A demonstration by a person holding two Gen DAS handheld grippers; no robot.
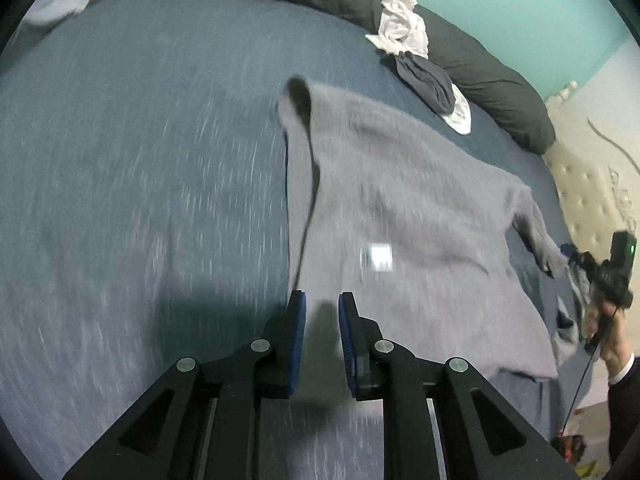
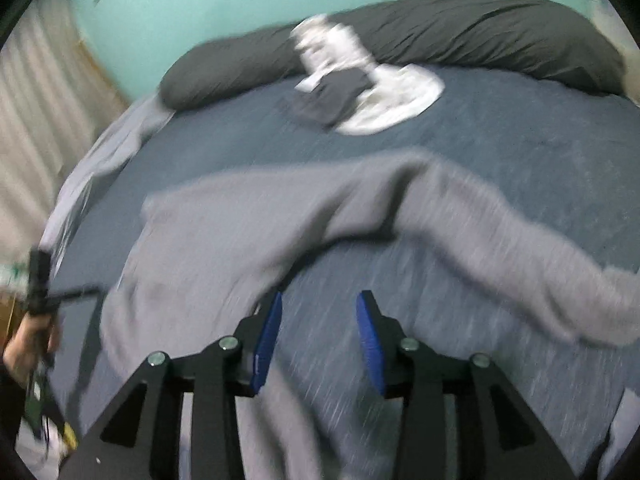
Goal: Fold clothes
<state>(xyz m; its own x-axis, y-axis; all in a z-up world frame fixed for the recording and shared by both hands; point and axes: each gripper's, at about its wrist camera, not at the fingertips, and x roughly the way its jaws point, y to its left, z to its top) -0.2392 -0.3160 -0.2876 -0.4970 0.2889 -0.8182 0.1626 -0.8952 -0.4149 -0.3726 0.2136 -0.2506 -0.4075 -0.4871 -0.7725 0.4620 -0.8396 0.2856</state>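
A grey sweater [image 1: 400,184] lies spread on the blue bed [image 1: 140,160]. Its left edge rises in a taut fold that runs straight to my left gripper [image 1: 322,304]. That gripper is narrowed, with grey cloth between its blue pads. One sleeve [image 1: 536,232] trails toward a hand [image 1: 612,344] holding the other gripper at the right edge. In the right wrist view the sweater [image 2: 224,248] is blurred and a sleeve [image 2: 520,256] stretches right. My right gripper [image 2: 318,300] is open over the bare sheet, with the sweater's edge beside its left finger.
A long dark grey pillow [image 1: 480,60] [image 2: 480,28] lies along the far side of the bed. In front of it sits a pile of white and dark clothes [image 1: 404,28] [image 2: 360,92]. A cream tufted headboard [image 1: 580,184] and a curtain [image 2: 32,100] border the bed.
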